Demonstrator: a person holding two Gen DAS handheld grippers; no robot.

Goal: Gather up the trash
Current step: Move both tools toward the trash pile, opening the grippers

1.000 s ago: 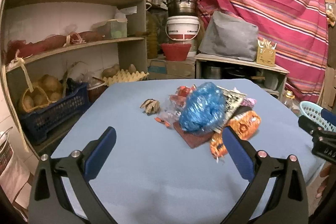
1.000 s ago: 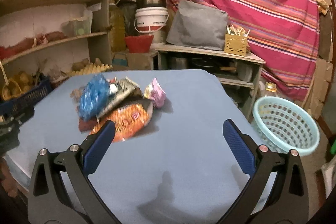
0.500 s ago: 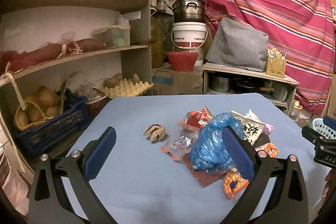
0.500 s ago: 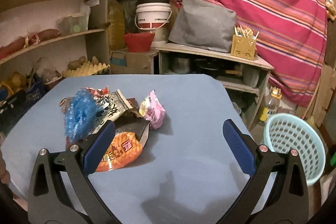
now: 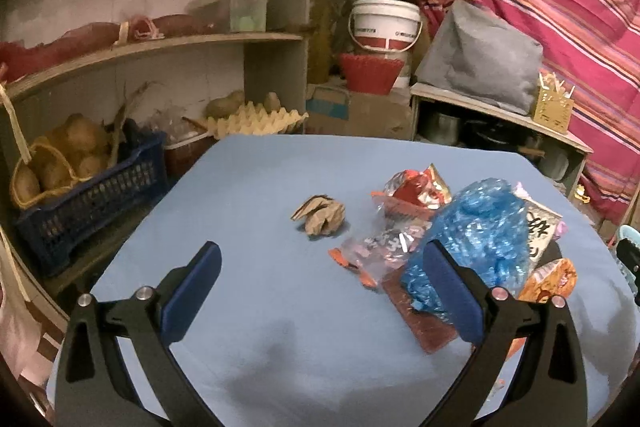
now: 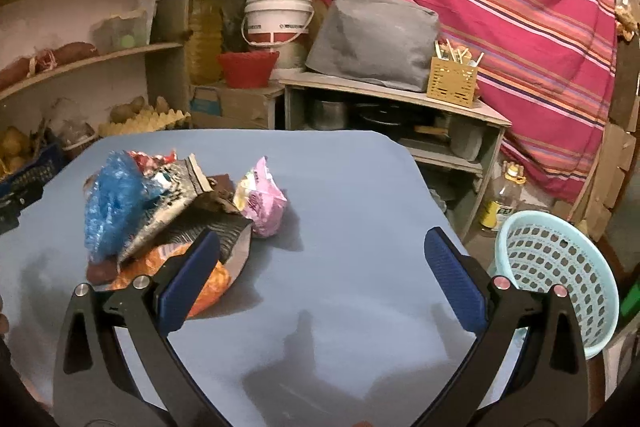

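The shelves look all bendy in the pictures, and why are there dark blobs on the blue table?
Left wrist view: the fisheye lens bows the shelves near the edge; the dark blob on the table is a soft shadow below the open left gripper. Right wrist view: similar shadows lie under the open right gripper, and the corners go black.

Large black characters on white wrapper (image 5: 538,229); not legible.

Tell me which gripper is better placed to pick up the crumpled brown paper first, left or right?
Left, probably. The left gripper is open with the crumpled brown paper just ahead between its fingers, apart from the pile. The right gripper faces bare table, and the paper isn't visible in its view.
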